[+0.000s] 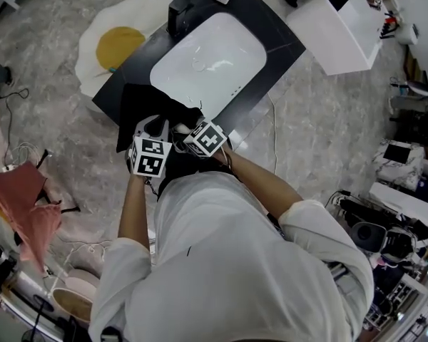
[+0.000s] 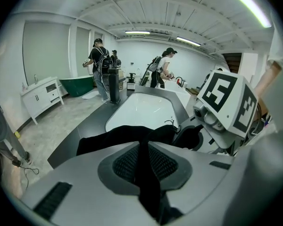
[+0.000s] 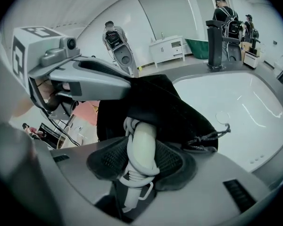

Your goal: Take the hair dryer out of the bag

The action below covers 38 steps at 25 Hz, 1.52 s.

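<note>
A black drawstring bag (image 1: 139,109) lies on the dark counter (image 1: 278,38) beside the white sink (image 1: 210,63). My left gripper (image 2: 146,173) is shut on a fold of the bag's black fabric (image 2: 118,138), which runs between the pads. In the right gripper view the white hair dryer handle (image 3: 144,145), with its cord wound round it, sticks out of the bag's mouth (image 3: 165,107). My right gripper (image 3: 141,166) is shut on that handle, both pads pressed against it. The left gripper (image 3: 125,86) holds the bag's edge just above. The dryer's head is hidden inside the bag.
A black faucet (image 1: 182,9) stands at the sink's far end. An egg-shaped rug (image 1: 118,41) lies on the floor beyond the counter, and a white cabinet (image 1: 339,27) stands at the upper right. Cables and equipment crowd the right side. People (image 2: 100,65) stand in the background.
</note>
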Tool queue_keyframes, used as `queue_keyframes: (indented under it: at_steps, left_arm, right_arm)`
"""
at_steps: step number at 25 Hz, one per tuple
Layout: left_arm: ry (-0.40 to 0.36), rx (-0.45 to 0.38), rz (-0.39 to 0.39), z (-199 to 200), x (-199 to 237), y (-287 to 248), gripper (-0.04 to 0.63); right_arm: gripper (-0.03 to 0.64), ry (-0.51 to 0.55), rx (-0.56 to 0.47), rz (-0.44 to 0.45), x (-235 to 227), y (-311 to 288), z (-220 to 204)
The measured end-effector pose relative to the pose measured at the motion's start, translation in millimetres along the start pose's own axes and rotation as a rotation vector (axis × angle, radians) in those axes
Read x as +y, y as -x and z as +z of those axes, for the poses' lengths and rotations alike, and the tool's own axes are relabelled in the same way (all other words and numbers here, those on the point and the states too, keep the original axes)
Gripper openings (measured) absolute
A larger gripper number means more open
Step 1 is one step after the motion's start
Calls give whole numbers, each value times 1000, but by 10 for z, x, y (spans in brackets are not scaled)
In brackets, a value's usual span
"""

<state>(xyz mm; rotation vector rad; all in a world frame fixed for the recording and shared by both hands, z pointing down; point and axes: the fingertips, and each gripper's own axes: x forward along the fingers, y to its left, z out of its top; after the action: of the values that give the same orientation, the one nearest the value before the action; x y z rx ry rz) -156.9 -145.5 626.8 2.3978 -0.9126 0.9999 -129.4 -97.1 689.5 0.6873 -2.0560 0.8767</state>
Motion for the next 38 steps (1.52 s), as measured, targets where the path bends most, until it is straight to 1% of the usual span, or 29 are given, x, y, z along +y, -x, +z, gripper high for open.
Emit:
queue_keyframes:
  at_steps: [5, 11, 17, 20, 30, 34, 38]
  left_arm:
    - [-1, 19, 30, -15, -23, 2, 66]
    - [9, 15, 52, 24, -11, 19, 66]
    - [21, 15, 99, -23, 52, 57, 66]
    - [33, 12, 109, -37, 56, 67, 66]
    - [24, -7, 80, -50, -231, 86, 63]
    - [8, -3, 65, -87, -358, 82, 63]
    - [9, 0, 53, -127, -445, 84, 61]
  right_arm:
    - [173, -21, 1, 40, 55, 125, -65]
    - [173, -74, -16, 79, 55, 272, -143]
    - [173, -44, 0, 69, 53, 402, -296]
    - [173, 7, 8, 49, 13, 441, -399]
    - [176, 99, 18, 28, -54, 336, -650]
    - [181, 133, 29, 19, -88, 300, -688]
    - [198, 178, 58, 22, -69, 262, -713]
